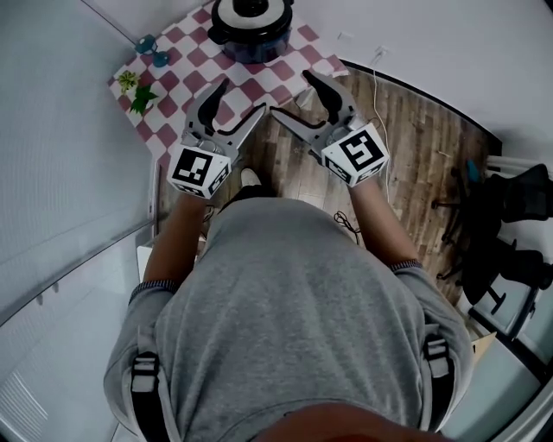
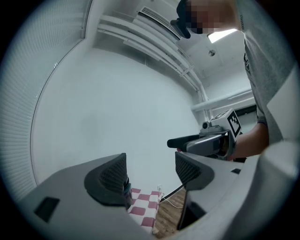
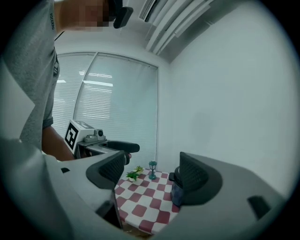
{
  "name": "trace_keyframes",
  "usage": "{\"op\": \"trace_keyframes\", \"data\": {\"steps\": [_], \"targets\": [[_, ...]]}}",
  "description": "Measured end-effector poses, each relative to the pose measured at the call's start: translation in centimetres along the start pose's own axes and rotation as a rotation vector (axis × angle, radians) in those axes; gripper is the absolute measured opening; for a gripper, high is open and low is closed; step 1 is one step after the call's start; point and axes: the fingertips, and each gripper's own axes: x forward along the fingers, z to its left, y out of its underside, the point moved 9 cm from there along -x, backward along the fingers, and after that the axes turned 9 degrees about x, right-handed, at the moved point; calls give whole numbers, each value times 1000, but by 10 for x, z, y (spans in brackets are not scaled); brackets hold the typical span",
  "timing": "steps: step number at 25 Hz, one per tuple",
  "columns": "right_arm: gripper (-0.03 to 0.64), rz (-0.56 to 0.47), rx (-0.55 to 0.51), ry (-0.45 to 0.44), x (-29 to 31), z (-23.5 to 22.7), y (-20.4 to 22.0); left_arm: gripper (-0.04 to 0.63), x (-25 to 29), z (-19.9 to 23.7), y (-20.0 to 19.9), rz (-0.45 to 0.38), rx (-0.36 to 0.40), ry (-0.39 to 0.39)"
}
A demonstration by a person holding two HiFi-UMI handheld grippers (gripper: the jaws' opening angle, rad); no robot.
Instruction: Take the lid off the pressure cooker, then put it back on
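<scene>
The pressure cooker (image 1: 251,36) stands at the top middle of the head view, on a table under a cloth (image 1: 177,79) of red and white squares. Its body is round, dark and shiny, with a short handle on each side. The lid (image 1: 251,12) sits on it, pale, with a dark knob in the centre.

Your left gripper (image 1: 241,95) and your right gripper (image 1: 292,94) hang in the air in the middle of the frame, over the near edge of the table and the brown wooden floor (image 1: 415,147). Both have their jaws spread, with nothing between them. The pads are dark grey with a fine ribbed face. Neither gripper touches the cooker; it is well apart from them, further up the frame.

At the upper left, near the cloth's corner, stand a small green plant (image 1: 138,91) and a little blue-green lamp (image 1: 152,50). A white wall closes the table behind. A thin cable (image 1: 378,86) lies on the floor at the right.
</scene>
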Motion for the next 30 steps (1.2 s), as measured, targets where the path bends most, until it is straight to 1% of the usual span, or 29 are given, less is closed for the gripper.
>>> {"op": "trace_keyframes", "data": {"steps": [3,8,13,16,21,26,30], "targets": [[377,9,-4,-1,29,-5,-3,345,5,26,9,8,-11,9],[374,23,18,20,58,-17,1,345,12,57,26,32,-36,33],[376,63,35,20,80,-39,9,345,28,83,40,44,-48,23],[373,69,40,9,89,-64,8,345,44,96,47,47,-49,2],[369,62,28,-36,106,-114,-1,345,82,113,51,54,-41,-47],[367,71,16,-100,127,-167,-12,345,127,130,51,74,-25,-107],[365,90,13,-168,144,-211,-19,345,163,145,52,108,-16,-157]]}}
